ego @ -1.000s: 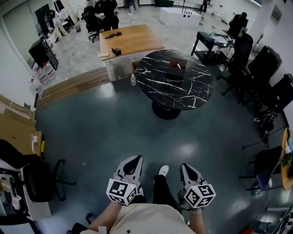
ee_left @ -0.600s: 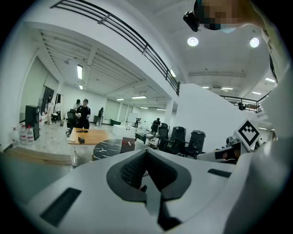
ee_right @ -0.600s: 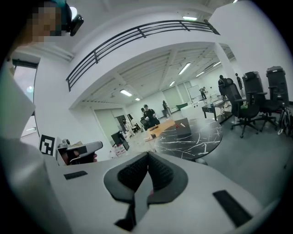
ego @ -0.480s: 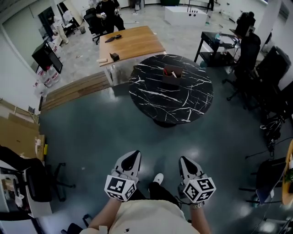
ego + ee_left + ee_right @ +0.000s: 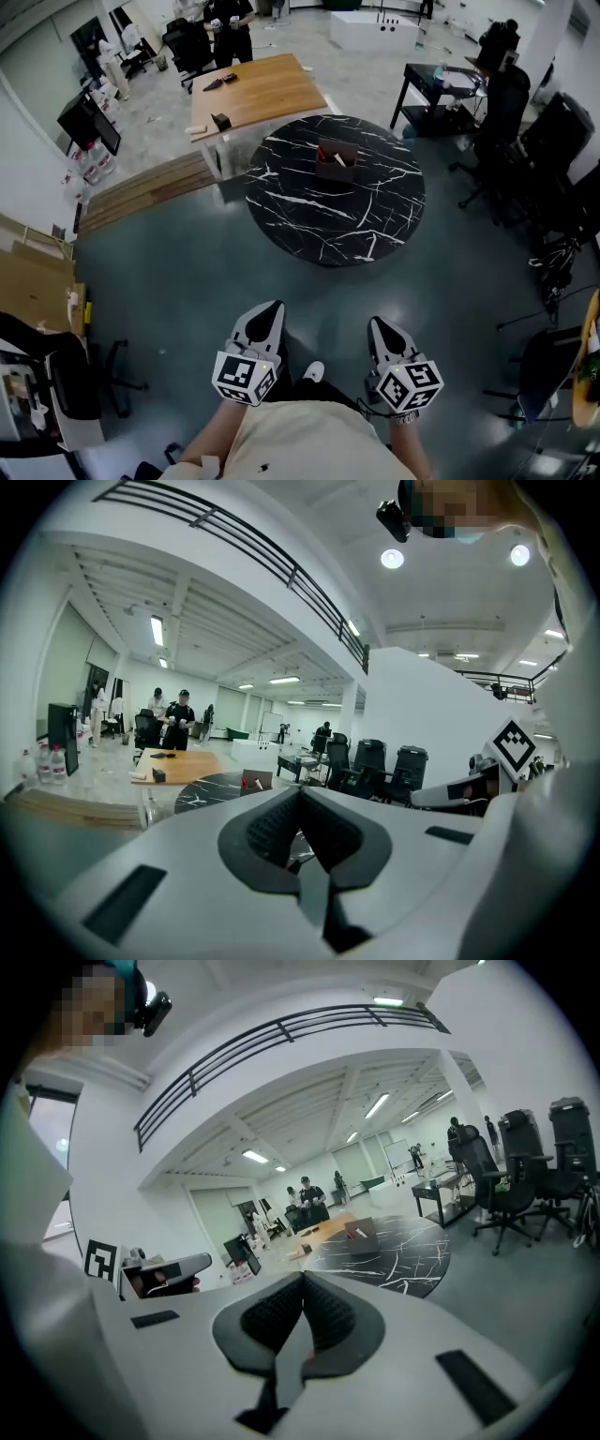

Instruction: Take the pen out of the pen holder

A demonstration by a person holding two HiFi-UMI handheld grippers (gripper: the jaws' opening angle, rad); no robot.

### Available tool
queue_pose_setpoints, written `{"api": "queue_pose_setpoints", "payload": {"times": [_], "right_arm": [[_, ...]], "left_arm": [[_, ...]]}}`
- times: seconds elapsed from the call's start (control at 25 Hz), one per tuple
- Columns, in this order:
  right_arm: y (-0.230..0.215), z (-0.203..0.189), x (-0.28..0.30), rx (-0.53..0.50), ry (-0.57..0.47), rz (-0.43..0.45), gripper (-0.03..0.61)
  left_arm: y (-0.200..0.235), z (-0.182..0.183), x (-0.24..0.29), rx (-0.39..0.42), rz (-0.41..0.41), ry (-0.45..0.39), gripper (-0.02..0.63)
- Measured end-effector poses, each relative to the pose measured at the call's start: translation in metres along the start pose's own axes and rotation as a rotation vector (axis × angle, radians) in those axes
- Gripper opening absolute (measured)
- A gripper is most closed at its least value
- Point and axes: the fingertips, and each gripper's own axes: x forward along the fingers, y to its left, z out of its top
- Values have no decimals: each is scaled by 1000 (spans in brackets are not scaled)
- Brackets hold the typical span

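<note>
No legible text, brand, number or sign is found in any view. The only printed marks are black-and-white square patterns. In the head view they stand on the left cube (image 5: pixel 246 378), on the left gripper (image 5: pixel 270 309), and on the right cube (image 5: pixel 410 387), on the right gripper (image 5: pixel 379 326). One pattern also shows at the edge of each gripper view. They carry no letters or digits.

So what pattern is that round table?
The round table is black with white veins; head view.
</note>
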Motion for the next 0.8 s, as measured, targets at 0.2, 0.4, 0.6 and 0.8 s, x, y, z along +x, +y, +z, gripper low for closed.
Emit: {"api": "queue_pose_setpoints", "payload": {"times": [0.2, 0.4, 0.6, 0.8], "right_arm": [[-8, 0, -9, 8, 4, -36, 15], [23, -23, -83, 18, 1, -74, 15], [40, -44, -135, 36, 3, -123, 15], [6, -26, -80, 53, 38, -153, 15]], "left_arm": [[-4, 1, 7, -7, -20, 3, 6], [-44, 0, -55, -8, -56, 8, 6], [-73, -12, -91, -28, -95, 36, 6], [-42, -6, -15, -42, -94, 51, 6]]}}
